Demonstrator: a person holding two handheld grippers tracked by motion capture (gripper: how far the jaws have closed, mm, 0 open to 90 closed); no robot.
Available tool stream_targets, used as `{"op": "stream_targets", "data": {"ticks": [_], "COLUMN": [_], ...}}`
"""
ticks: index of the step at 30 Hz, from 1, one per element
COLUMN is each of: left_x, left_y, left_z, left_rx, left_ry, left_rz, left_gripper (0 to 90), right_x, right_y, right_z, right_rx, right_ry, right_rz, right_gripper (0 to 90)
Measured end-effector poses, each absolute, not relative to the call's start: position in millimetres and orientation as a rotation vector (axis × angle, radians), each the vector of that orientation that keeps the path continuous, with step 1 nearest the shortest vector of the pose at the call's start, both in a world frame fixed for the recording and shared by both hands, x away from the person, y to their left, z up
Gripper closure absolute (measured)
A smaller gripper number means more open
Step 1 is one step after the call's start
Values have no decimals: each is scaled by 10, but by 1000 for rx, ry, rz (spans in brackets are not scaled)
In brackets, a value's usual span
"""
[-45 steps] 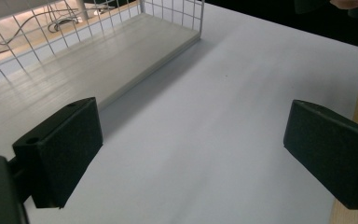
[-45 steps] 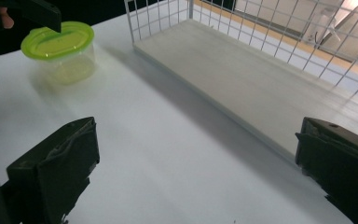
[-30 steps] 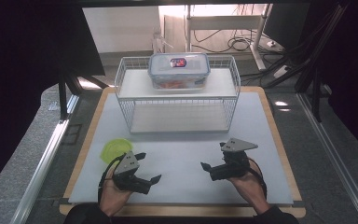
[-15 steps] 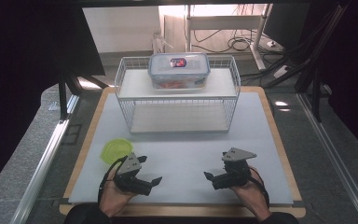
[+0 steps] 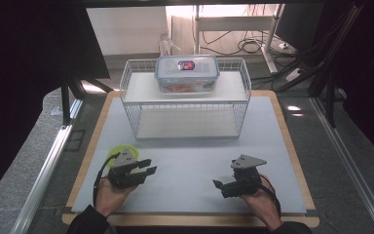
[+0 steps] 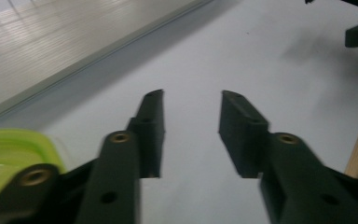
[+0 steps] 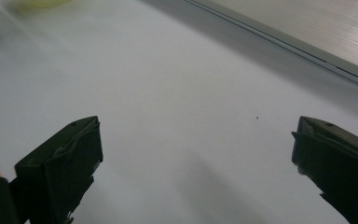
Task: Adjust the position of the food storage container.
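My left gripper [image 5: 148,166] hovers low over the white mat [image 5: 190,161] at the front left, beside a yellow-green round lid [image 5: 120,149]. Its jaws have just been closing; in the left gripper view the gripper [image 6: 192,93] still shows a gap with nothing in it, and the green lid [image 6: 9,154] lies at its lower left. My right gripper [image 5: 220,188] is at the front right, pointing left. Seen in its own view, the right gripper [image 7: 196,126] has wide-open jaws with only bare mat between them.
A white wire rack [image 5: 126,92] stands at the back middle of the mat. On its top shelf sits a clear plastic box with a blue-edged lid [image 5: 187,73]. A wooden board [image 5: 292,151] frames the mat. Cables and dark stands lie beyond the table.
The left gripper's jaws have drawn much closer together, and that hand has shifted slightly away from the front edge. The right hand has barely moved.
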State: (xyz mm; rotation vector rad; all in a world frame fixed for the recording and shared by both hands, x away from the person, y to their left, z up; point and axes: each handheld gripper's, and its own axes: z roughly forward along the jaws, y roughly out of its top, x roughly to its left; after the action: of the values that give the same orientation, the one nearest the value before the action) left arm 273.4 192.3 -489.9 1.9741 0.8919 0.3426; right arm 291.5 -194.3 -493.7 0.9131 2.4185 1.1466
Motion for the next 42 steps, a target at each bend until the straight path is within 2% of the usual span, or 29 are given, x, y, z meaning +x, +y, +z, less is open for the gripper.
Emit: {"op": "stream_targets", "data": {"ticks": [5, 9, 28, 42], "left_x": [2831, 2895, 2967, 3035], "left_y": [2058, 2195, 2975, 3143], "left_z": [-4854, -4801, -4884, -5073], "left_rx": [1954, 1930, 1824, 1824], "left_ry": [964, 1009, 1249, 1362], "left_rz": [385, 420, 562, 582], "left_gripper": [834, 895, 898, 898], "right_x": [2909, 2910, 2926, 2937], "right_y": [-1925, -1930, -1933, -1935], "right_z": [-4944, -4943, -4974, -4989], "right_rx": [898, 899, 912, 916], "right_ry": [2423, 2423, 2429, 2441], "right_rz": [1132, 1130, 1106, 1078], "right_gripper": [25, 25, 28, 31]}}
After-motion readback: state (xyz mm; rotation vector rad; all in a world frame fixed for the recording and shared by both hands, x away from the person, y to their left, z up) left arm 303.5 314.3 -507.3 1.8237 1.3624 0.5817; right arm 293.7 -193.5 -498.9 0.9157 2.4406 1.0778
